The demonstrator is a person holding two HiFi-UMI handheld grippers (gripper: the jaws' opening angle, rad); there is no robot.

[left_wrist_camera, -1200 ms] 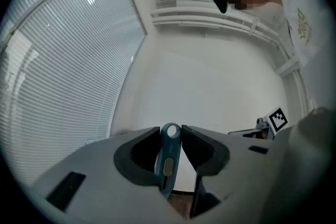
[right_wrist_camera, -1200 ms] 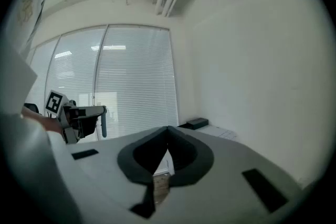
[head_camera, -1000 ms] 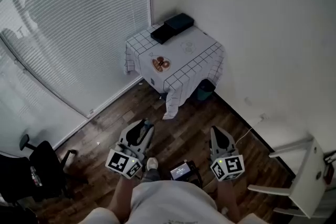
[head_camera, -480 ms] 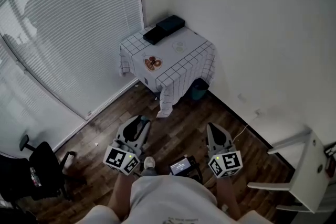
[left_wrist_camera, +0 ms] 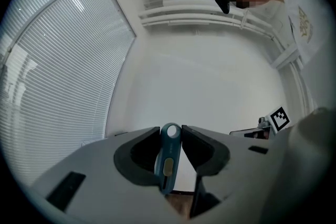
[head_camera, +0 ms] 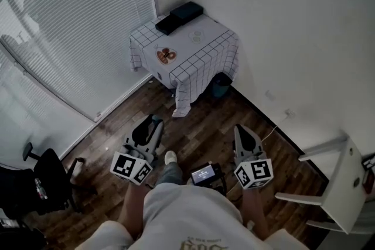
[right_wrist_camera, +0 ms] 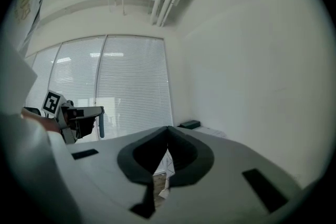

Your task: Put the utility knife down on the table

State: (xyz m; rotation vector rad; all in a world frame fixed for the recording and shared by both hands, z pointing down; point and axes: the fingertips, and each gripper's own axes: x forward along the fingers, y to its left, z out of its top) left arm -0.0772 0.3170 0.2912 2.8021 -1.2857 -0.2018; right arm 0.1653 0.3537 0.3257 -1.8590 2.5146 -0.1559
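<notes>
My left gripper (left_wrist_camera: pixel 170 136) is shut on a blue utility knife (left_wrist_camera: pixel 169 157), which stands upright between the jaws with its ringed end on top. In the head view the left gripper (head_camera: pixel 153 123) is held low at the left, with the knife's blue tip (head_camera: pixel 156 118) showing at its front. My right gripper (head_camera: pixel 244 135) is at the right, jaws together with nothing in them, as the right gripper view (right_wrist_camera: pixel 168 131) shows. The table (head_camera: pixel 202 50) with a white checked cloth stands in the far corner, well ahead of both grippers.
On the table lie two dark boxes (head_camera: pixel 179 14), a brown item (head_camera: pixel 165 55) and a clear dish (head_camera: pixel 195 36). A teal bin (head_camera: pixel 221 84) sits under it. Blinds (head_camera: pixel 70 26) cover the left wall. A black chair (head_camera: pixel 41 184) is at the left, a white chair (head_camera: pixel 334 187) at the right.
The table has slid up and left in the head view over the second as the head turned. Both grippers stay low and shut, the left one drifting slightly left.
</notes>
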